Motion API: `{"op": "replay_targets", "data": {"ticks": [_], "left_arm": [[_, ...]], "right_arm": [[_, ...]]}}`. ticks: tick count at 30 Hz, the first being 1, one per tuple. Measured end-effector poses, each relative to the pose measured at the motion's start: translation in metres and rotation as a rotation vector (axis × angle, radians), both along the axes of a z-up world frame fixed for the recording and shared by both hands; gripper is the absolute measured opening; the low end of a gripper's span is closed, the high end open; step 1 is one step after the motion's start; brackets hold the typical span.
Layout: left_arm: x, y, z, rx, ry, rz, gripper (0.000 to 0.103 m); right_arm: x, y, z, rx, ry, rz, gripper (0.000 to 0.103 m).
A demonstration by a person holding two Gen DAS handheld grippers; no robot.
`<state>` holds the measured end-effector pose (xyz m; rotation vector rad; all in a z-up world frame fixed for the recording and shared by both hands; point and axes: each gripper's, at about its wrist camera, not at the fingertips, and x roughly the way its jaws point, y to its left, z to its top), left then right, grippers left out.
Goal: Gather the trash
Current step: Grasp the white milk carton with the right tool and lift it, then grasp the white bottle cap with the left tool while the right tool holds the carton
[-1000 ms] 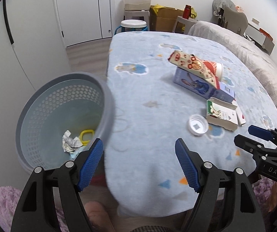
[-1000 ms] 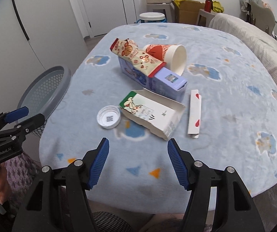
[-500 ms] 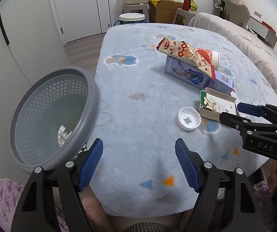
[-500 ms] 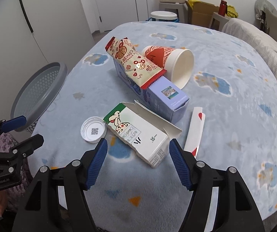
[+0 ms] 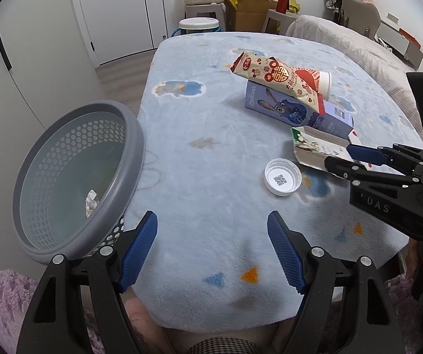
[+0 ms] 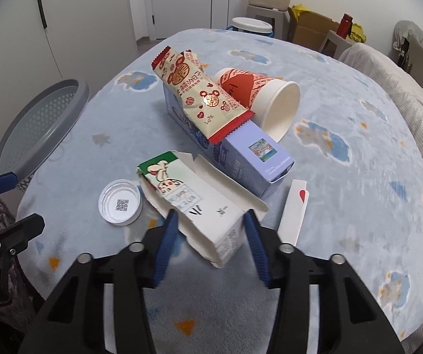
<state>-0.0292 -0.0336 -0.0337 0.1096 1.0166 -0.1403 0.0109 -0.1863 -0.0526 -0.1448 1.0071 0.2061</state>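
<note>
The near end of the white carton (image 6: 202, 221) is sitting between the blue pads of the right hand-held gripper (image 6: 211, 236), partly hiding it; those jaws are closing around it, and whether the pads are already pressing is hard to tell. The carton is lying on the bench (image 6: 344, 206) beside a white cap (image 6: 120, 202), in front of a purple box (image 6: 240, 159). The left hand-held gripper (image 5: 212, 249) is angling down over the bench edge, spread wide and empty, beside the grey basket (image 5: 134, 153), whose contents are mostly hidden.
</note>
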Motion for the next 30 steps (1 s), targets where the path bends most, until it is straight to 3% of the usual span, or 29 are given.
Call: {"op": "replay_targets", "data": {"ticks": [5, 7, 15, 30], "left_arm": [[-0.001, 0.001, 0.001, -0.006, -0.002, 0.002, 0.074], [-0.001, 0.001, 0.000, -0.008, 0.002, 0.003, 0.074], [0.004, -0.002, -0.004, -0.024, 0.010, -0.003, 0.074], [0.034, -0.038, -0.017, -0.057, 0.027, -0.074, 0.074]], "right_arm": [[-0.001, -0.005, 0.002, 0.041, 0.003, -0.014, 0.010], [-0.003, -0.006, 0.003, 0.063, 0.002, -0.015, 0.008], [-0.018, -0.010, 0.015, 0.141, -0.021, -0.042, 0.008], [-0.041, -0.058, 0.030, 0.254, -0.054, -0.226, 0.008]]}}
